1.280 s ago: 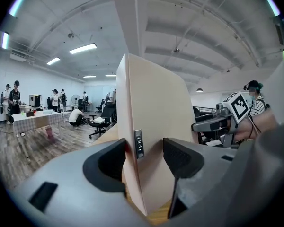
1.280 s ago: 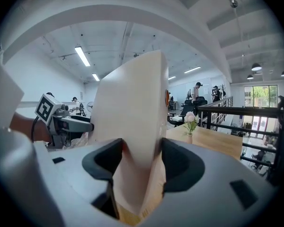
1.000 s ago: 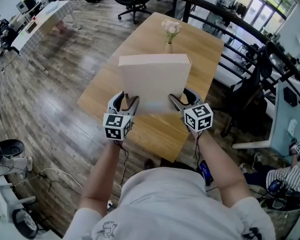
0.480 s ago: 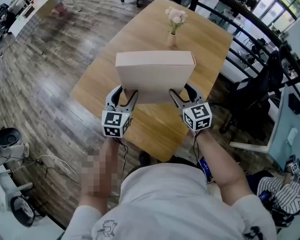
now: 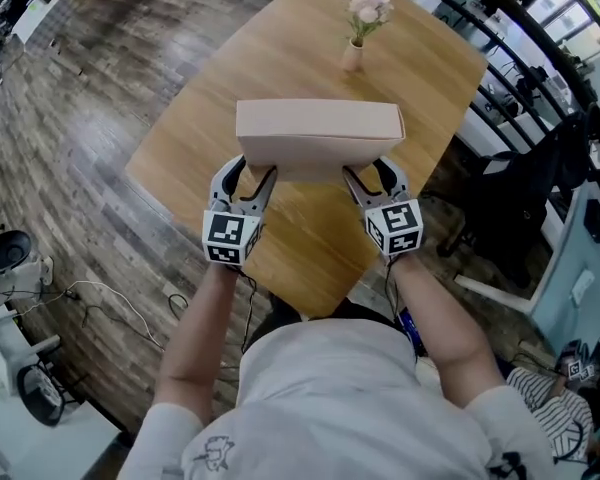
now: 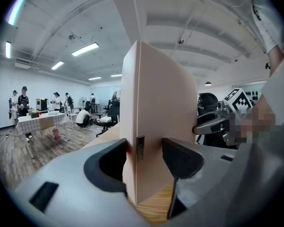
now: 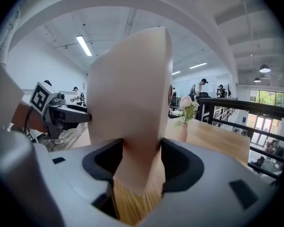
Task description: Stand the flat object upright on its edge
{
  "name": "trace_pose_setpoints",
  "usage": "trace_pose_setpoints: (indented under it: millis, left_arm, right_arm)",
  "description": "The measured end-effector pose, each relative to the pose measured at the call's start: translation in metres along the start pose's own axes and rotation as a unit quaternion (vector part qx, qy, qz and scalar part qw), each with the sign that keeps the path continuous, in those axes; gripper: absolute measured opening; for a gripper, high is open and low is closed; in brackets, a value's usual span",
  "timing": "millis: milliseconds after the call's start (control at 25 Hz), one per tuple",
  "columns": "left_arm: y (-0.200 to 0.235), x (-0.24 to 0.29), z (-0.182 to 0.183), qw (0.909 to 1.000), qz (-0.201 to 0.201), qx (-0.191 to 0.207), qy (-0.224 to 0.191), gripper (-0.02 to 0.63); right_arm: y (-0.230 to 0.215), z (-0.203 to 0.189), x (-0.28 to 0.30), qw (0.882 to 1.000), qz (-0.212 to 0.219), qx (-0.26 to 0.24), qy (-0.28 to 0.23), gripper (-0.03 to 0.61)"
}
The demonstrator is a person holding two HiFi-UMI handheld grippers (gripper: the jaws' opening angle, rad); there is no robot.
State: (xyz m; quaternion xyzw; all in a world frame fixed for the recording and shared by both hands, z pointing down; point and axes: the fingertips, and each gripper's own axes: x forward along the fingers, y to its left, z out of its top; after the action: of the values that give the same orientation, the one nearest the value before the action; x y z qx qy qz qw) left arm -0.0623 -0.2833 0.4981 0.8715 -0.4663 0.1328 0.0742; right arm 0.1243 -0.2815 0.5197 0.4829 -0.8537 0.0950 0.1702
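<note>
A flat beige box [image 5: 318, 133] stands nearly upright on its long edge over the wooden table [image 5: 280, 48], with its narrow top edge facing the head view. My left gripper [image 5: 252, 173] holds its lower left end, and the jaws are closing a little with their pads on both broad faces [image 6: 156, 108]. My right gripper [image 5: 365, 176] is shut on the lower right end [image 7: 130, 93]. In both gripper views the box's bottom corner hangs close over the wood. I cannot tell whether it touches.
A small vase with pale flowers [image 5: 358, 28] stands on the table beyond the box. The table's near edge lies just in front of the person. A black railing [image 5: 540, 48] and desks are at the right, and wooden floor [image 5: 70, 98] at the left.
The box has swung steeper: its broad face showed before, now mostly its top edge does. Both grippers kept their hold and sank slightly toward the table.
</note>
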Motion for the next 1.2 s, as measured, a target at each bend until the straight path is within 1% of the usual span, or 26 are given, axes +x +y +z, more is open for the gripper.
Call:
trace_pose_setpoints:
  millis: [240, 440, 680, 920, 1200]
  left_arm:
    - [0.009, 0.023, -0.031, 0.9997, 0.006, -0.011, 0.02, 0.242]
    - [0.01, 0.036, -0.048, 0.9994, 0.01, -0.01, 0.032, 0.242]
    - [0.008, 0.047, -0.062, 0.9988, 0.012, -0.008, 0.046, 0.242]
    - [0.009, 0.05, -0.068, 0.9983, 0.013, -0.016, 0.055, 0.242]
    - [0.009, 0.047, -0.071, 0.9983, 0.004, 0.007, 0.058, 0.244]
  right_arm:
    - [-0.007, -0.019, 0.023, 1.0, 0.001, -0.022, 0.012, 0.262]
    - [-0.013, -0.031, 0.033, 0.999, -0.002, -0.036, 0.015, 0.262]
    - [-0.019, -0.043, 0.039, 0.999, -0.006, -0.042, 0.016, 0.262]
    - [-0.018, -0.051, 0.043, 0.999, 0.0, -0.034, 0.021, 0.265]
    - [-0.016, -0.053, 0.04, 0.999, 0.004, -0.039, 0.014, 0.272]
